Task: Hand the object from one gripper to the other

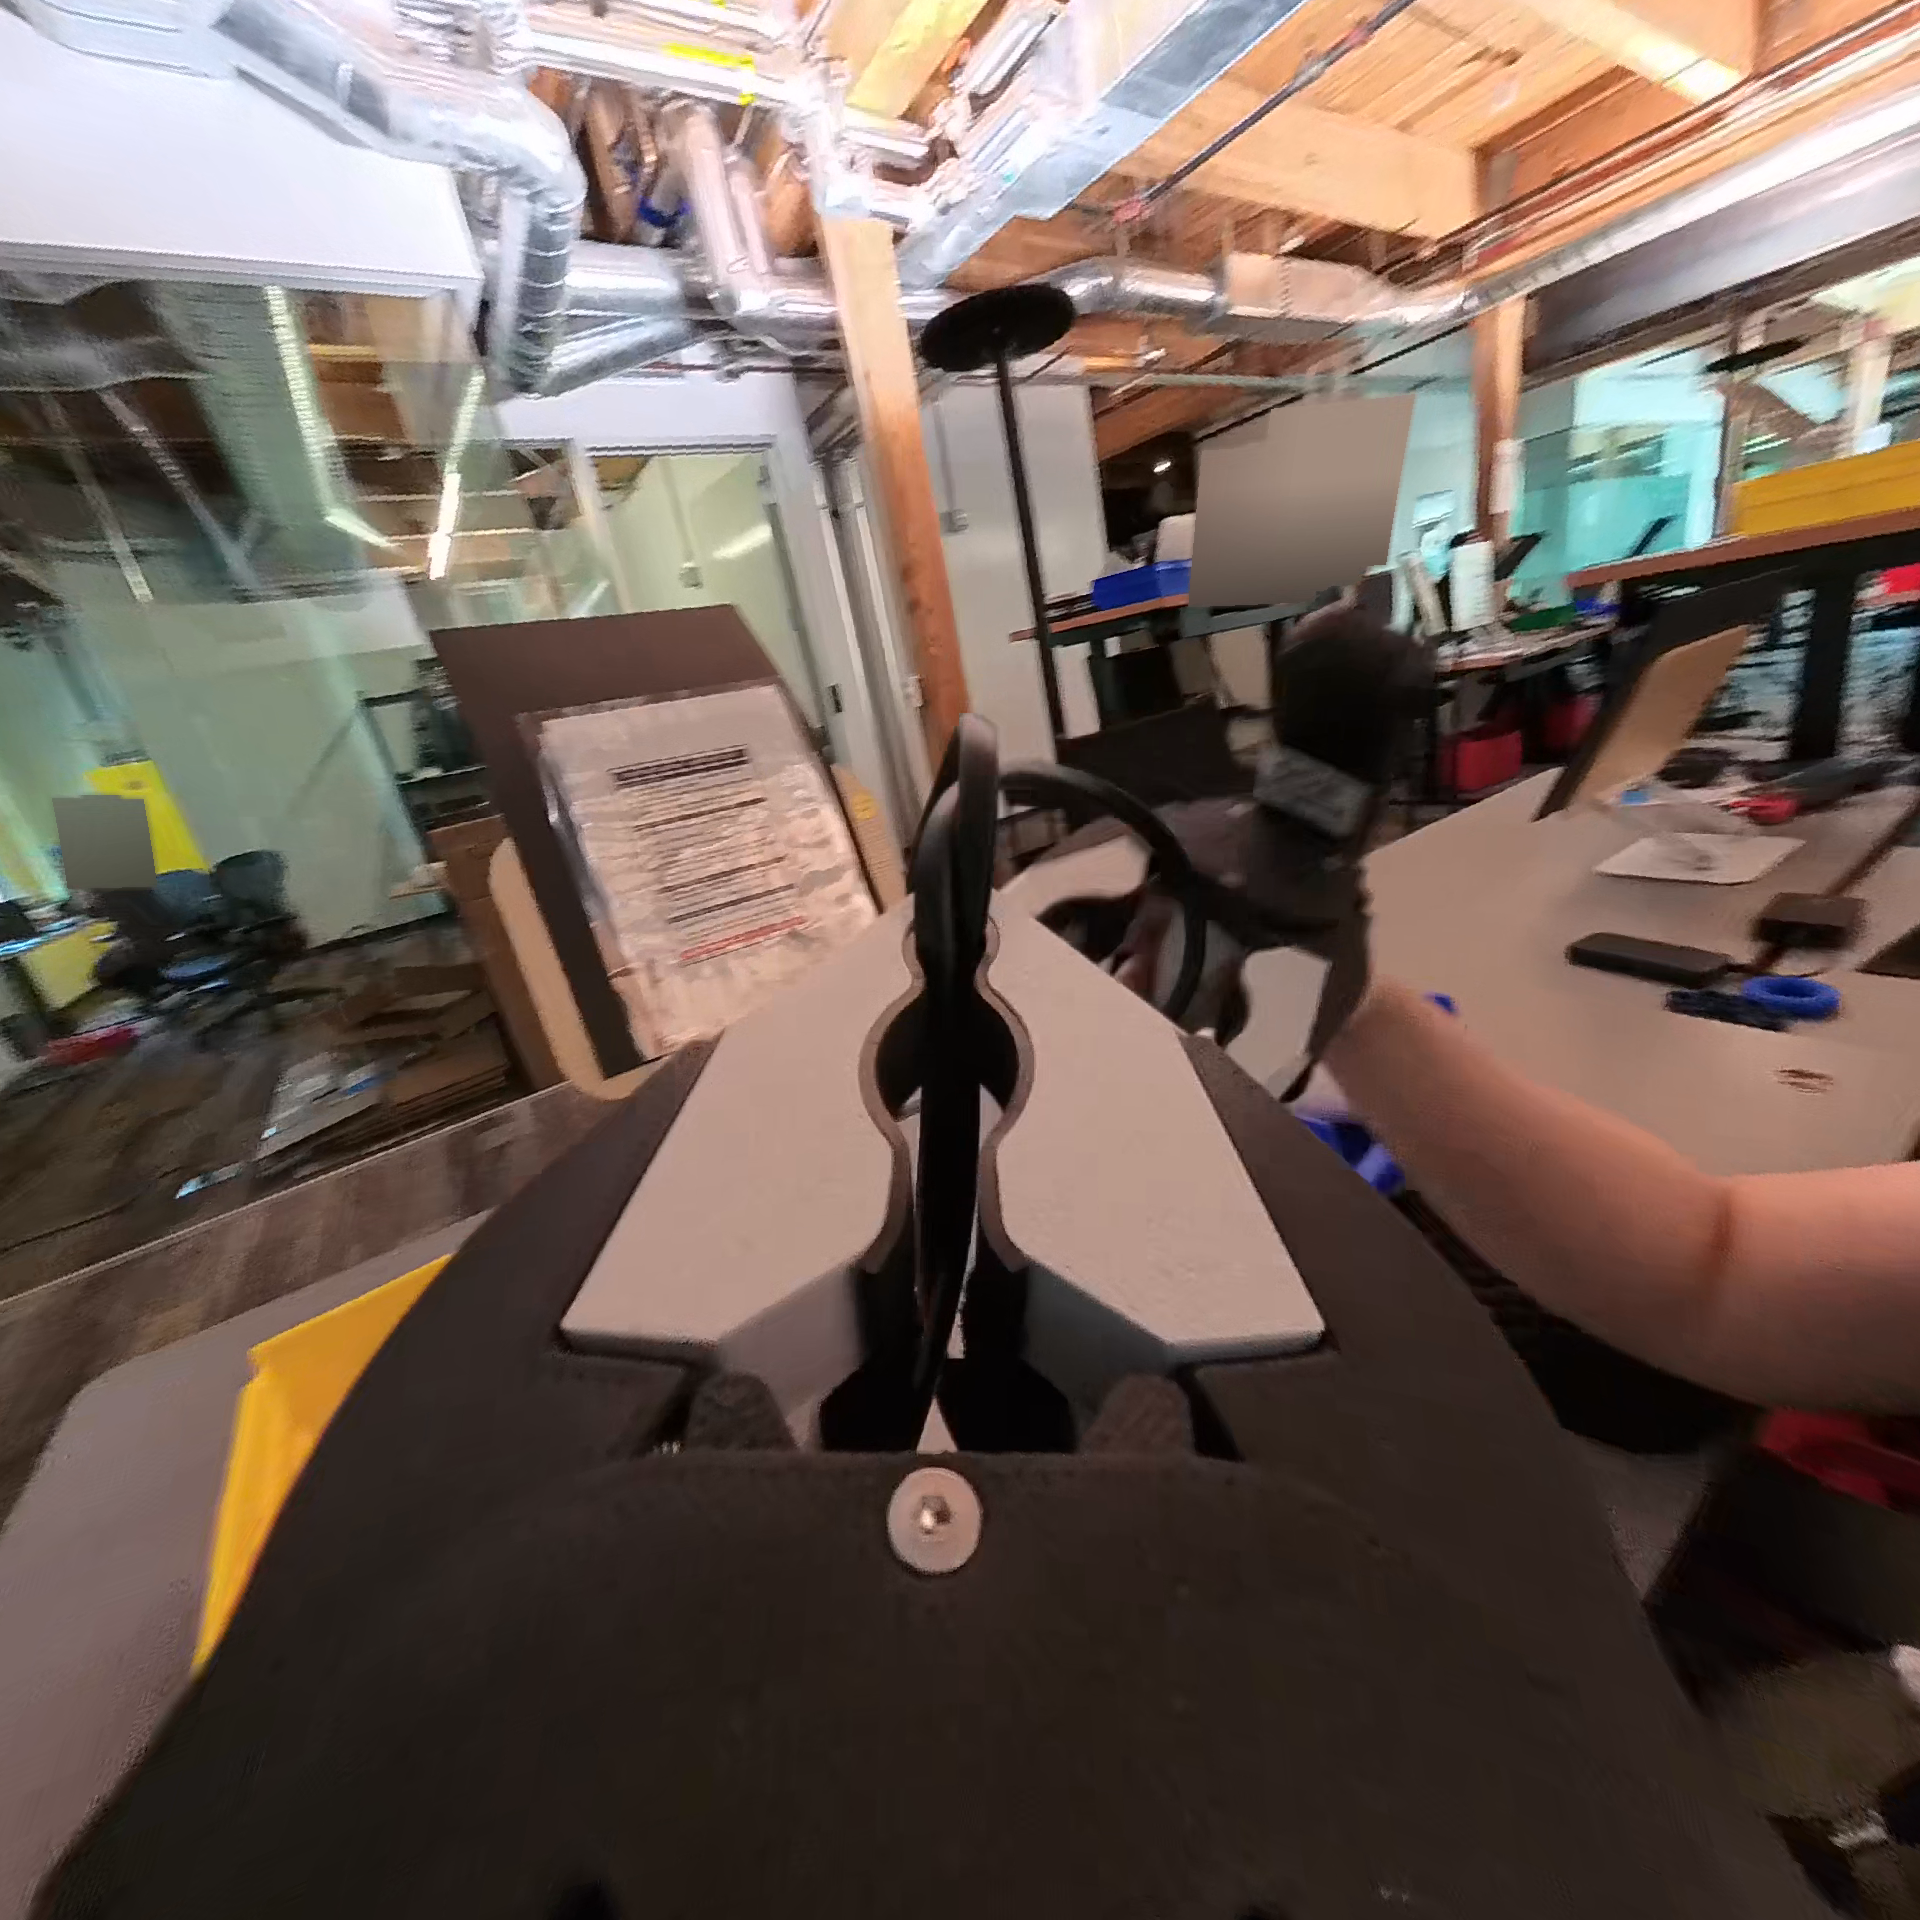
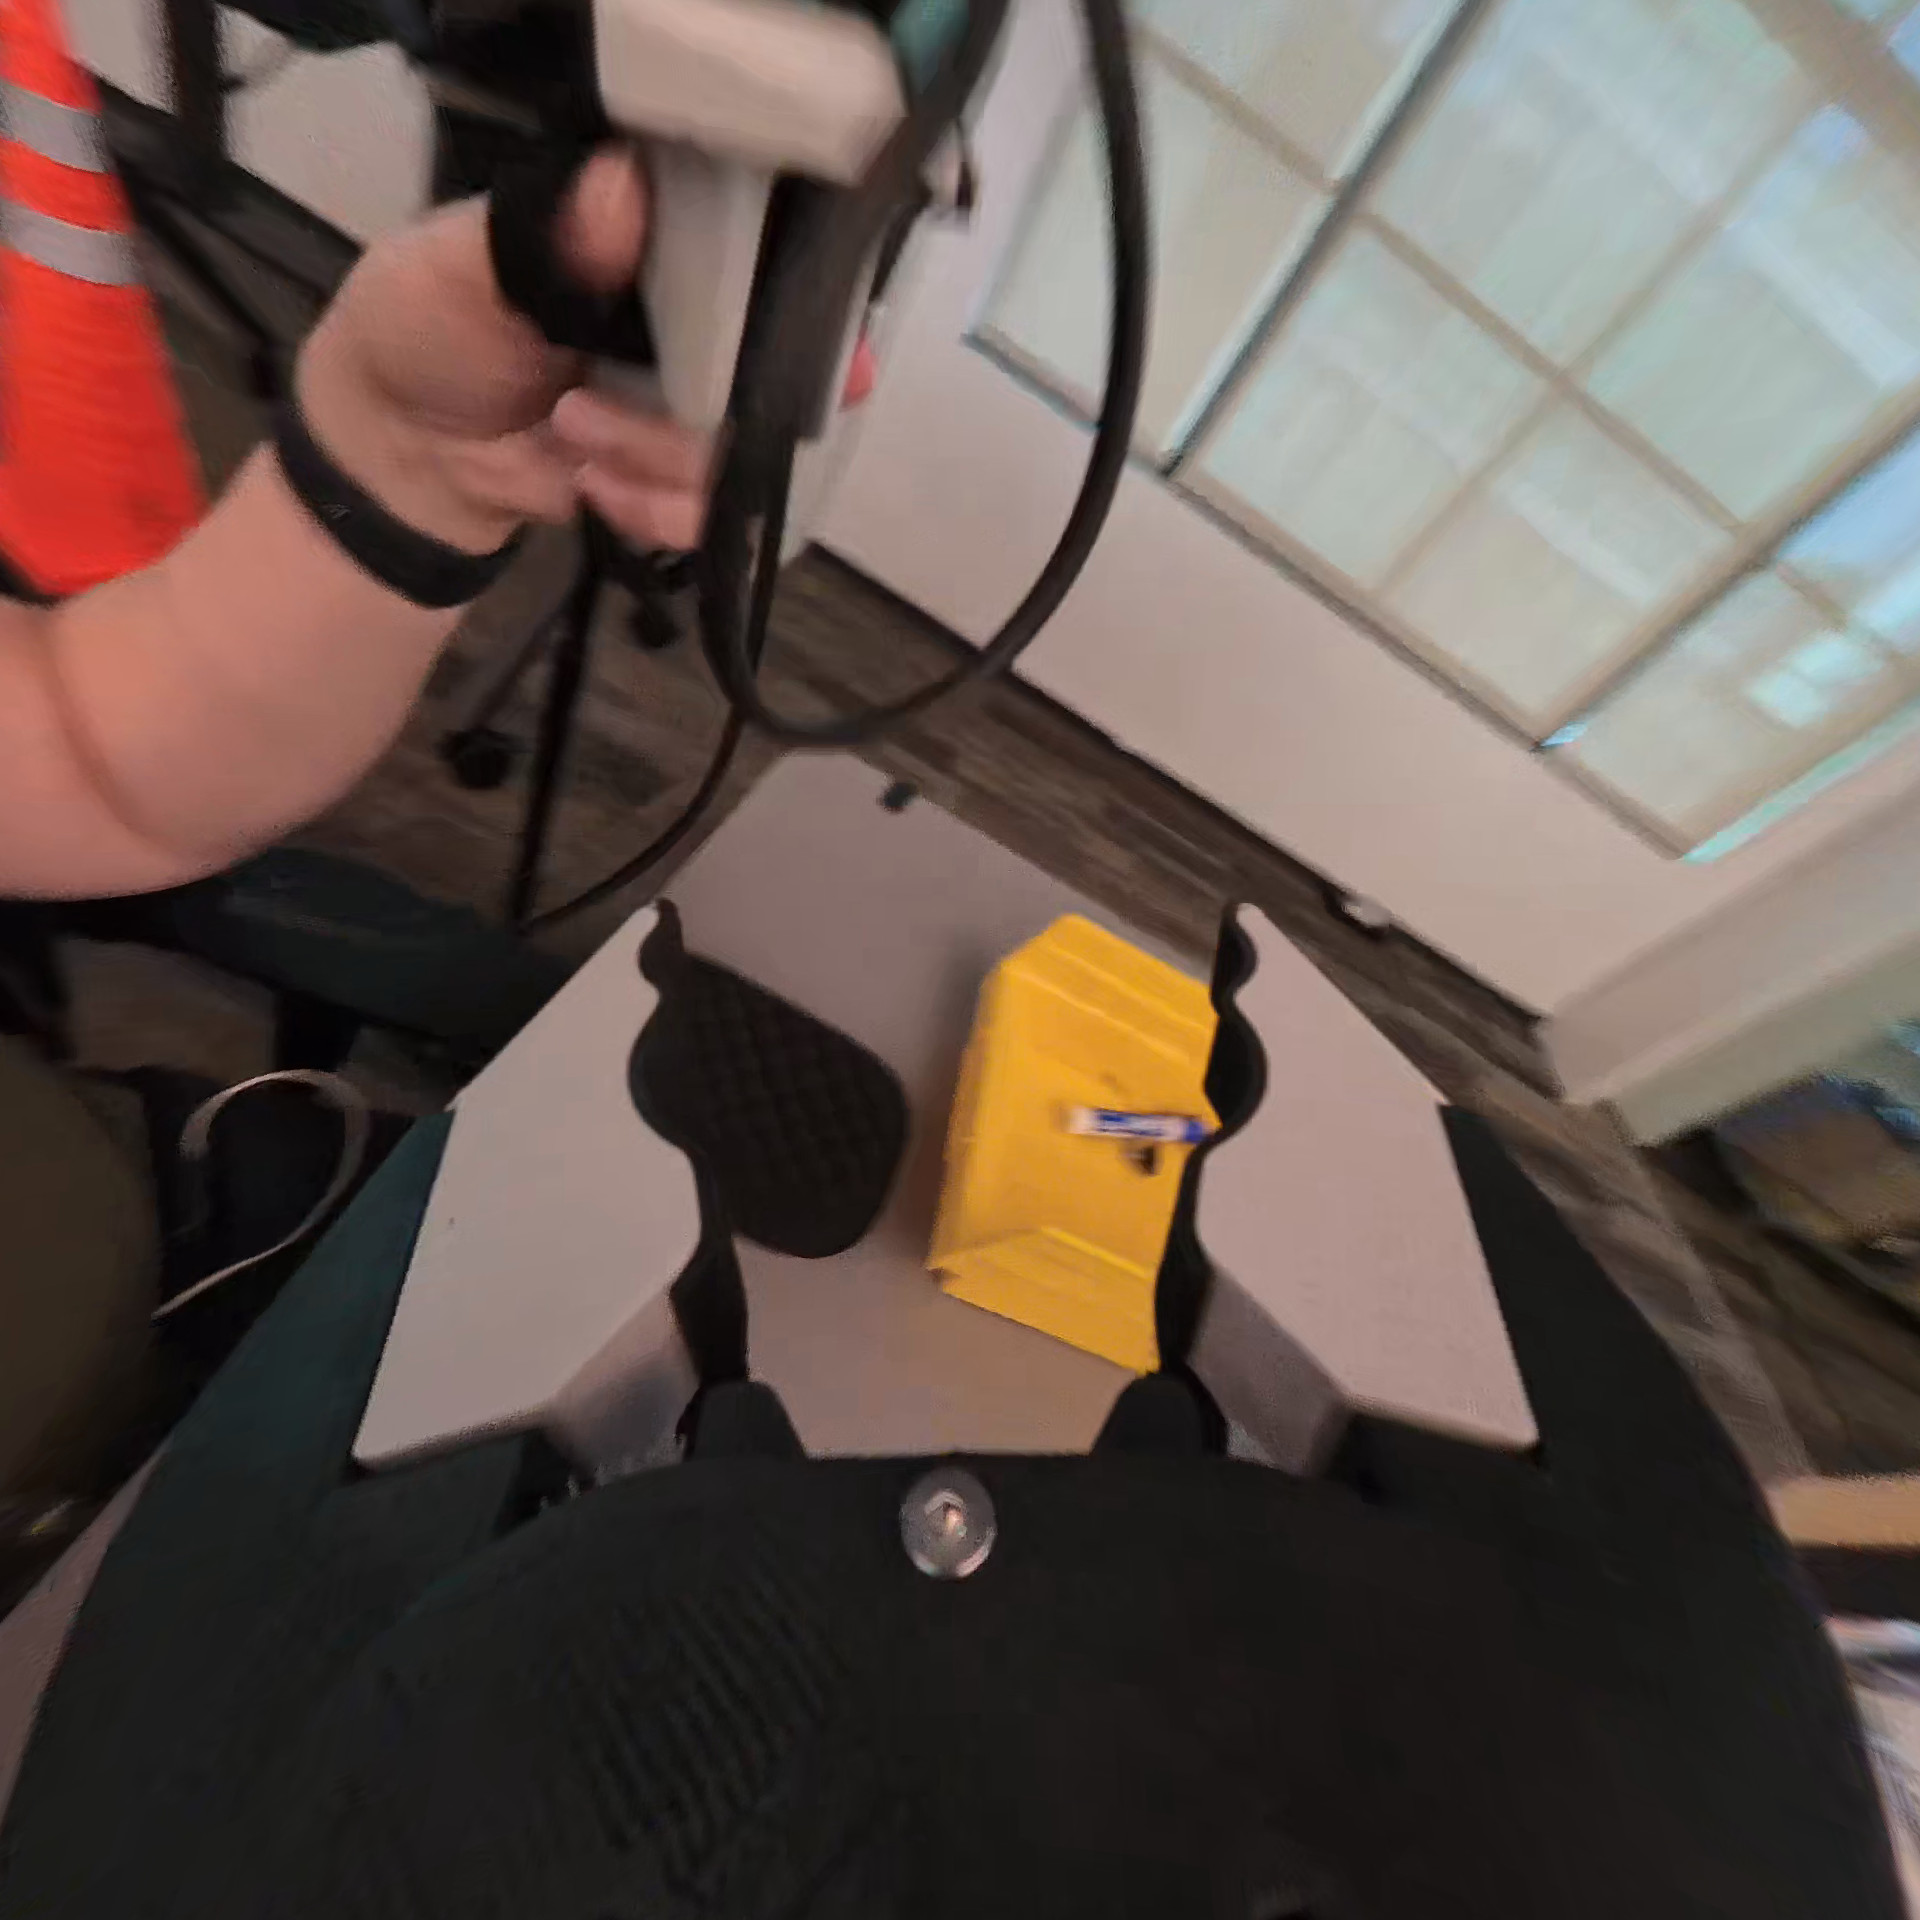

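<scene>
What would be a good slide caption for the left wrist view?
Left gripper shut on a black cable loop, held above a grey table.

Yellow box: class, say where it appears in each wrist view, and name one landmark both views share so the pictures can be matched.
Left wrist view: the yellow box is at lower left, partly hidden behind the left gripper, which is shut on a black cord.
Right wrist view: the box is in the centre, between the open right gripper fingers.
Shared landmark: the grey table under it.
</scene>
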{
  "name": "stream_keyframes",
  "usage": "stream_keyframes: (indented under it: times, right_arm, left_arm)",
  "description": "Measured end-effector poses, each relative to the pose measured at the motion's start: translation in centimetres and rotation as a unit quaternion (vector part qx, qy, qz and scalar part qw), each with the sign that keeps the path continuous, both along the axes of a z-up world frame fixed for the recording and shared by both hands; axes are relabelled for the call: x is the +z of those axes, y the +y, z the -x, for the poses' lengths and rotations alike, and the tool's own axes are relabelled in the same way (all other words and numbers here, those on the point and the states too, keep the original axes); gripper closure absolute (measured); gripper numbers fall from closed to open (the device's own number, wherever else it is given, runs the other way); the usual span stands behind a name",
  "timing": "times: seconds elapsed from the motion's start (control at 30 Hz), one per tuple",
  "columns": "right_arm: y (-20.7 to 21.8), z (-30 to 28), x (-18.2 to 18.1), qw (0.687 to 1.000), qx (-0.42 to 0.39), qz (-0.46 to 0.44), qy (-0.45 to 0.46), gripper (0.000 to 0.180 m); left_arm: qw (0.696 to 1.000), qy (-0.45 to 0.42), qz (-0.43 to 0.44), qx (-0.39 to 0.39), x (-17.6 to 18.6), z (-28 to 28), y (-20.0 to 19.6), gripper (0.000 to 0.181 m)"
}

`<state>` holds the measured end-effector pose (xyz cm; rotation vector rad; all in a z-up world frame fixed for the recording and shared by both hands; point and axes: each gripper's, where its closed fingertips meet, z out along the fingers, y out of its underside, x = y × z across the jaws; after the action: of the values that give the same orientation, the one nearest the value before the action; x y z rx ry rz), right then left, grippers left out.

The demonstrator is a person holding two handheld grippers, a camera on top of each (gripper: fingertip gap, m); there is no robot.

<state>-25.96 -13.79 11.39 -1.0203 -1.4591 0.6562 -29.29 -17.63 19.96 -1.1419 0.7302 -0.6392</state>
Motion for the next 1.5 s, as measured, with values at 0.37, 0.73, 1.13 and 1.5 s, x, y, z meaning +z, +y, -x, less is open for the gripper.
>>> stream_keyframes:
  times: [0.37, 0.73, 1.13, 1.5]
  right_arm:
    - [0.0, 3.7, 1.5, 0.971, -0.189, -0.142, 0.018, 0.076]
    - [2.1, 5.3, -0.4, 0.969, -0.222, -0.093, 0.052, 0.082]
    - [2.2, 3.5, 0.2, 0.974, -0.189, -0.120, 0.030, 0.154]
    - [0.1, 3.8, 0.0, 0.996, -0.073, 0.009, 0.046, 0.153]
  left_arm:
    - [0.995, 0.001, 0.029, 0.093, -1.6, -1.2, 3.5, 0.181]
    - [0.997, -0.007, 0.072, 0.038, -2.8, -3.7, 3.9, 0.181]
    - [0.997, -0.001, 0.082, -0.009, -3.3, -4.3, 2.6, 0.181]
    - [0.993, -0.002, 0.095, -0.070, -3.3, -4.3, 0.8, 0.181]
